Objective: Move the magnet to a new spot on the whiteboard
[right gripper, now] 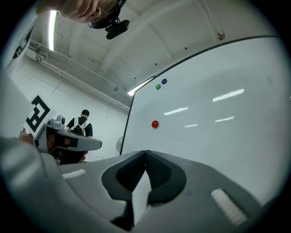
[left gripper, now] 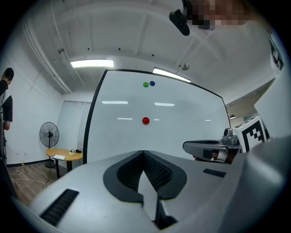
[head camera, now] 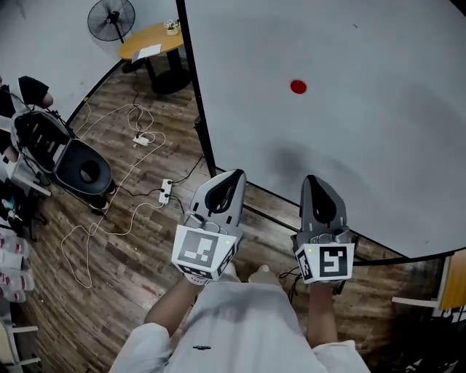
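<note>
A small red magnet [head camera: 298, 87] sticks to the big whiteboard [head camera: 378, 131], and both gripper views show it straight ahead: the magnet [left gripper: 145, 120] and the magnet [right gripper: 155, 124]. My left gripper [head camera: 231, 175] and right gripper [head camera: 313, 179] are held side by side, short of the board's lower edge and apart from the magnet. The left gripper's [left gripper: 143, 152] jaws are shut with nothing between them. So are the right gripper's [right gripper: 146, 152]. A green magnet [left gripper: 145, 84] and a blue magnet [left gripper: 152, 83] sit higher on the board.
Left of the board stand a round wooden table [head camera: 149, 44] and a fan [head camera: 111, 20]. Cables and power strips [head camera: 166, 191] trail over the wooden floor, beside a black round-seated chair [head camera: 84, 171]. A person [right gripper: 82, 123] stands in the background to the left.
</note>
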`<state>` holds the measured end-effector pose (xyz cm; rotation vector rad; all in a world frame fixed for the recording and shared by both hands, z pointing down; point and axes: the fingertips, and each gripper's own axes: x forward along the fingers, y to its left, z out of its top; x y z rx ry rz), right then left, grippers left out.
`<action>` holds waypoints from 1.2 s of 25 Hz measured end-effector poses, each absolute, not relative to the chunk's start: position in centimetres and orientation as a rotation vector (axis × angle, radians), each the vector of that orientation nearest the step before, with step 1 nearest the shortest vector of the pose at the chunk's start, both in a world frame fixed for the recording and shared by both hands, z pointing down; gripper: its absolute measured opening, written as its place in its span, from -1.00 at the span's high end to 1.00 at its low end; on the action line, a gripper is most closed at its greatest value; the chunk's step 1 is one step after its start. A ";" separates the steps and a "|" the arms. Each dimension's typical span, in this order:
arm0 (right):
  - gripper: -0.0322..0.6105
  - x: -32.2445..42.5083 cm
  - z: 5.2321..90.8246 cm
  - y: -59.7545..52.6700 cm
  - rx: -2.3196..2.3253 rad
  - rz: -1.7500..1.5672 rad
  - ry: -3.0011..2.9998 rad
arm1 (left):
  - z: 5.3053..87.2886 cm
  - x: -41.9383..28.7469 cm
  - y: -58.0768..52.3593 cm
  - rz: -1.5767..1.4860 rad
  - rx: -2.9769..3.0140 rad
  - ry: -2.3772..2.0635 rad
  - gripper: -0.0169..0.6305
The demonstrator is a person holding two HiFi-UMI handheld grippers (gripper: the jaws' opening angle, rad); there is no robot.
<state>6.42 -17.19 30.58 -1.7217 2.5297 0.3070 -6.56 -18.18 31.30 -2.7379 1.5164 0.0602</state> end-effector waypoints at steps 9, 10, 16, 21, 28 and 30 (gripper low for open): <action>0.87 6.8 30.1 -19.7 -1.668 0.290 2.561 | 31.1 -5.3 -20.8 0.063 -2.730 1.552 0.93; 0.87 7.0 30.2 -20.0 -1.666 0.283 2.560 | 31.0 -5.0 -21.1 0.060 -2.731 1.550 0.93; 0.87 7.5 29.6 -21.1 -1.650 0.292 2.561 | 29.8 -3.9 -22.8 0.072 -2.695 1.549 0.92; 0.87 7.5 28.7 -20.6 -1.638 0.320 2.544 | 28.3 -3.1 -23.2 0.118 -2.711 1.498 0.87; 0.87 8.3 27.0 -19.8 -1.680 0.345 2.550 | 24.7 -1.7 -22.8 0.154 -2.665 1.453 0.71; 0.87 8.4 26.2 -19.3 -1.695 0.350 2.547 | 23.7 -1.6 -22.5 0.166 -2.661 1.446 0.68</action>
